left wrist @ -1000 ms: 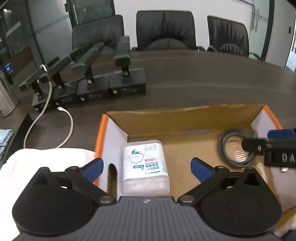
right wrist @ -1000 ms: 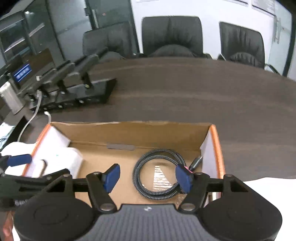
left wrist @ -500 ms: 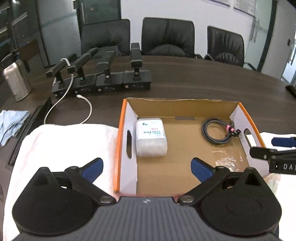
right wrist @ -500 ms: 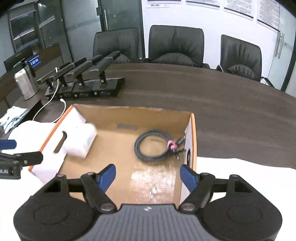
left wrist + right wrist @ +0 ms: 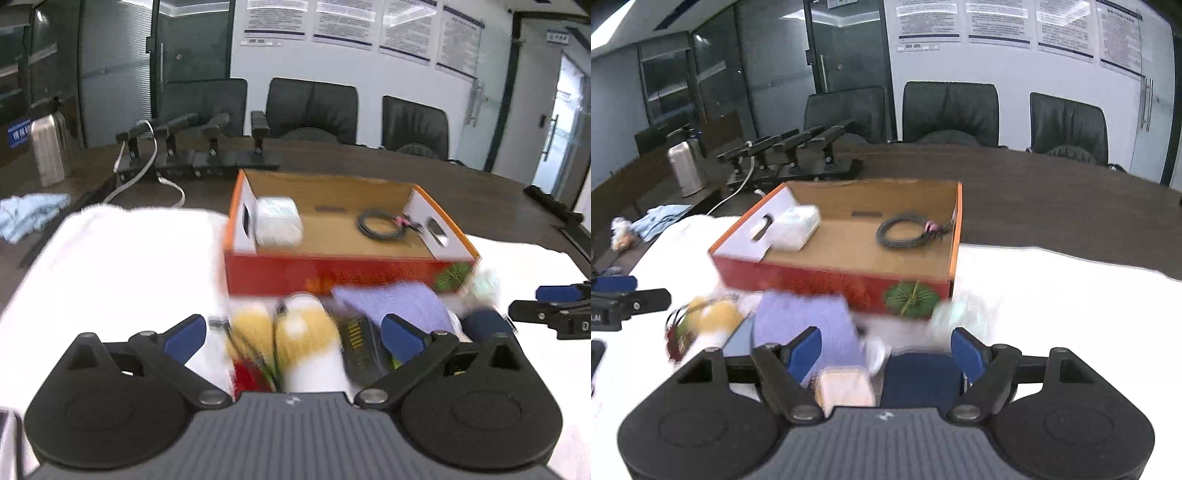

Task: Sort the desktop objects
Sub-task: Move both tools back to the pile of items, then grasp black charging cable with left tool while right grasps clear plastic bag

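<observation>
A dark wooden table [image 5: 1052,192] carries a white cloth [image 5: 122,266] over its near part. On the cloth's far edge sits an open cardboard box [image 5: 849,280] with red outer walls, its long axis running across the table. Inside, a white packet [image 5: 279,221] lies against the left end wall, and a coiled black cable [image 5: 905,230] lies toward the right end, its pink-tied tail pointing to the right wall. Between the box and the table's near edge lies a blurred heap: a lilac cloth [image 5: 801,321] just beside the box front, a yellow-and-white item [image 5: 299,343] to its left, a dark blue object [image 5: 919,376] to its right. The left gripper [image 5: 291,332] hovers above the heap with jaws wide and empty. The right gripper [image 5: 886,354] also has its jaws wide, pressing on nothing.
</observation>
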